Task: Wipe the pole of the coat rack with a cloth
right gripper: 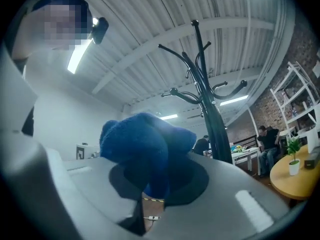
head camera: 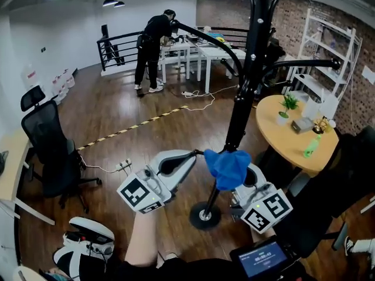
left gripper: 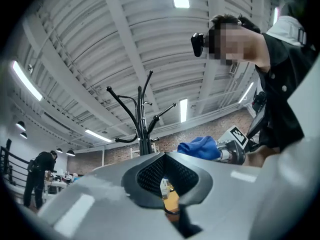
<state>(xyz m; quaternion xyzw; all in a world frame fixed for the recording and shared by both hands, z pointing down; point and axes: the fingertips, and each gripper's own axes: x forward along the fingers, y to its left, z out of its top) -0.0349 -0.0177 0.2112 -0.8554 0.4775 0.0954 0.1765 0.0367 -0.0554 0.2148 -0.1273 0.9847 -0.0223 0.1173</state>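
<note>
The black coat rack pole (head camera: 240, 107) rises from its round base (head camera: 205, 215) on the wooden floor, with curved hooks at the top. A bunched blue cloth (head camera: 227, 167) touches the pole's lower part, and my right gripper (head camera: 237, 181) is shut on it. The right gripper view shows the cloth (right gripper: 142, 144) spilling over the jaws, with the pole (right gripper: 215, 129) just behind and to the right. My left gripper (head camera: 196, 153) is just left of the cloth, jaws together and holding nothing. From the left gripper view the pole (left gripper: 144, 144) stands ahead and the cloth (left gripper: 200, 146) lies to the right.
A round wooden table (head camera: 293, 142) with a potted plant (head camera: 287, 104) and a green bottle (head camera: 310, 147) stands right of the rack. A black office chair (head camera: 50, 151) is at the left and white shelving (head camera: 328, 57) at the right wall. A person (head camera: 153, 45) stands at far tables.
</note>
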